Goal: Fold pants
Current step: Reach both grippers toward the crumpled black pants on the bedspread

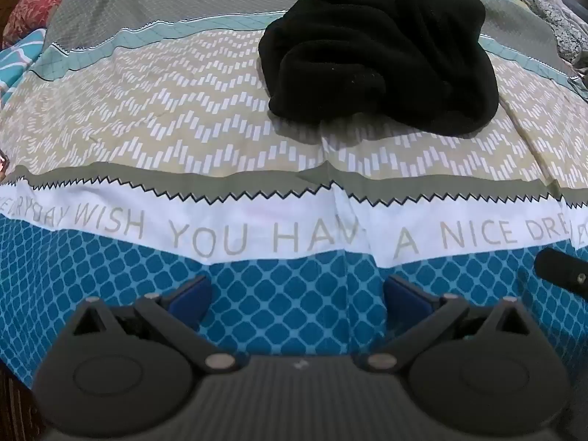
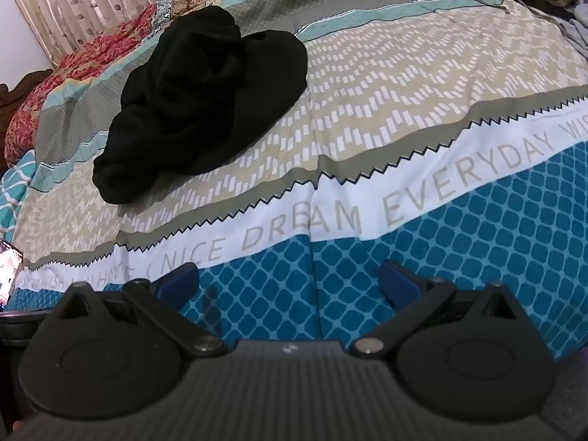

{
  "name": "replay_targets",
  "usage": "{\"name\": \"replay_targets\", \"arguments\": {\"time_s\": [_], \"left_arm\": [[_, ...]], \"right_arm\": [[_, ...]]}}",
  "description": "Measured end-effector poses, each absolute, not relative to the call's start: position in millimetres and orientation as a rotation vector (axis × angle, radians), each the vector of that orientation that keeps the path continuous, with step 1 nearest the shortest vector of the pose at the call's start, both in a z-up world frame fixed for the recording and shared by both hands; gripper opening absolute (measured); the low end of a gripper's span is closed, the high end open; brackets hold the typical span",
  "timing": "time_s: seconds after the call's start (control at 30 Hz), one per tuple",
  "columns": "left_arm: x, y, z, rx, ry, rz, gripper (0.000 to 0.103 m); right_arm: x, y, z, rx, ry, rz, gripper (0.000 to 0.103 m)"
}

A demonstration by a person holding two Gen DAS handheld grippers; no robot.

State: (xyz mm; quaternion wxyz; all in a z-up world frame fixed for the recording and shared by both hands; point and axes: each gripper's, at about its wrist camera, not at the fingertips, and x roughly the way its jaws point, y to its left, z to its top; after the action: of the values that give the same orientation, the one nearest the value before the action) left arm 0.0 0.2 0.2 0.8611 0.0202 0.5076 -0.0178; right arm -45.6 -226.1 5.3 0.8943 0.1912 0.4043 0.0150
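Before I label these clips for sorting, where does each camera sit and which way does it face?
Left wrist: on the left hand-held gripper, tilted down at the bedspread; black pants ahead right; open blue fingers show.
Right wrist: on the right hand-held gripper, tilted down; pants ahead left.
Shared: pants, bedspread lettering.

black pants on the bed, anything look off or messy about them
Yes: the black fleece pants lie bunched in a crumpled, twisted heap on the patterned bedspread, not spread flat, with legs and waistband indistinguishable. Nothing looks spilled or damaged.
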Motion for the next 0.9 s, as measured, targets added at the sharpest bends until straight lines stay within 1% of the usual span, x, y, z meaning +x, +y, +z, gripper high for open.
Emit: {"name": "replay_targets", "arguments": {"time_s": [0.33, 0.5, 0.53, 0.57, 0.63, 0.7, 0.77, 0.83, 0.9], "left_arm": [[-3, -2, -3, 0.049, 1.050, -0.040, 0.103], [-3, -1, 7, 0.062, 1.041, -0.057, 0.103], [-3, 0, 10, 0.061, 1.035, -0.063, 0.103], [-1, 3, 17, 0.056, 1.013, -0.066, 0.103], [2, 10, 31, 0.037, 0.956, -0.067, 0.103], [10, 17, 50, 0.012, 0.892, -0.077, 0.103], [26, 25, 67, -0.002, 0.840, -0.080, 0.101], [40, 27, 73, -0.022, 0.825, -0.080, 0.096], [61, 30, 81, -0.074, 0.824, -0.108, 0.095]], "right_arm": [[-45, -226, 5, 0.387, 0.834, 0.032, 0.103], [-48, -227, 12, 0.366, 0.800, 0.033, 0.103], [-48, -228, 14, 0.363, 0.786, 0.038, 0.095], [-48, -230, 16, 0.359, 0.772, 0.042, 0.089], [-45, -234, 23, 0.338, 0.739, 0.062, 0.067], [-38, -239, 28, 0.331, 0.714, 0.081, 0.058], [-24, -241, 34, 0.320, 0.683, 0.097, 0.058], [-2, -241, 41, 0.295, 0.654, 0.111, 0.059], [27, -242, 43, 0.295, 0.640, 0.120, 0.060]]}}
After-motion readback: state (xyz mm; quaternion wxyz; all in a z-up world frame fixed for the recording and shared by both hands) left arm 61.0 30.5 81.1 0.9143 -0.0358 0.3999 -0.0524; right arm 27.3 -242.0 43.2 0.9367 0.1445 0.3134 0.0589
